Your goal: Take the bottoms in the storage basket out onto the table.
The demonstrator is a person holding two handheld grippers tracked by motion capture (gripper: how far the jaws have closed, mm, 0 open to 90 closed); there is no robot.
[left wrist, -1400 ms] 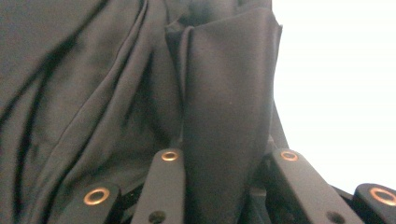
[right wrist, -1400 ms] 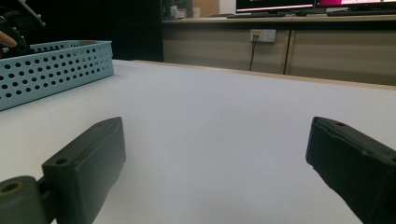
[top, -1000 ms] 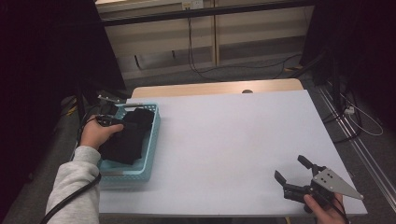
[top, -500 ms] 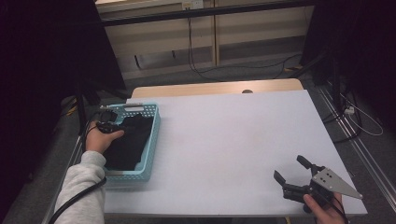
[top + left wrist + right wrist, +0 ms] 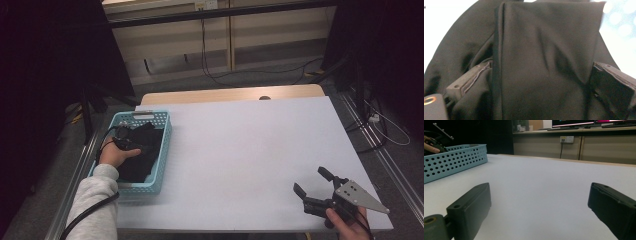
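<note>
The left gripper [image 5: 131,141] sits low inside the light blue plastic basket [image 5: 161,150], lower than before; its jaws have just been opening around the folded black cloth [image 5: 544,62] there; the right gripper [image 5: 312,184] rests open.

A: Light blue basket [image 5: 162,150] at nine o'clock, walls dotted with round holes, plain black cloth [image 5: 142,152] inside.

B: White table [image 5: 250,150] (pale wood strip at twelve o'clock), grey sleeve [image 5: 95,205], black right gripper [image 5: 314,186].
</note>
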